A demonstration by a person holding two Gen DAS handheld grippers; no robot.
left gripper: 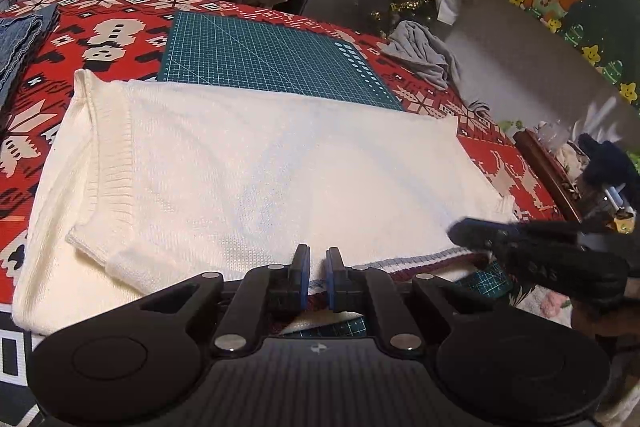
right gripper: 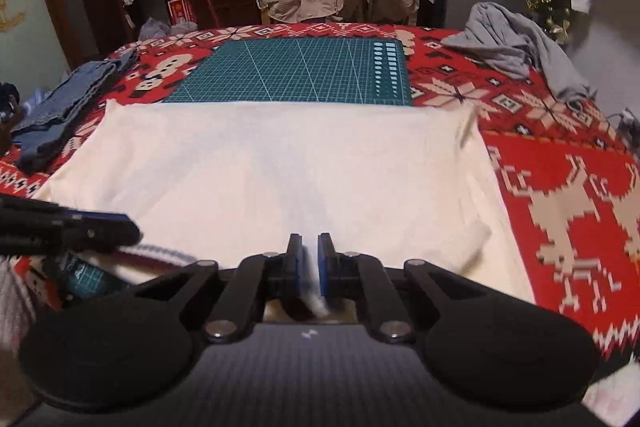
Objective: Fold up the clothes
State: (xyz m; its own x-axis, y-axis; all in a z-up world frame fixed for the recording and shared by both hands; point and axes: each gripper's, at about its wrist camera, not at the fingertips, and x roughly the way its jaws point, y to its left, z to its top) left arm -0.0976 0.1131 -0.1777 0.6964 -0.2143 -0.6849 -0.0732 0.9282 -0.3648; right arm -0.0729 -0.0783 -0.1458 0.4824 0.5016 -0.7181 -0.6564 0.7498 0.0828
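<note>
White sweater (left gripper: 256, 163) is lying flat on the bench's red patterned cloth (left gripper: 120, 39), covering the green cutting mat's (left gripper: 272, 51) near edge. Left tool (left gripper: 318, 267) and right tool (right gripper: 310, 259) are both pinching its near edge, jaws narrow. Grey garment (right gripper: 516, 43) is sitting far right.

Red patterned cloth (right gripper: 560, 167) – sweater (right gripper: 280, 167), mat (right gripper: 296, 71), jeans (right gripper: 72, 99).

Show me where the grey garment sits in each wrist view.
Left wrist: grey garment upper right, right of the green mat.
Right wrist: grey garment upper right, at the table's far right edge.
Shared landmark: the green mat, half covered by the white sweater.
</note>
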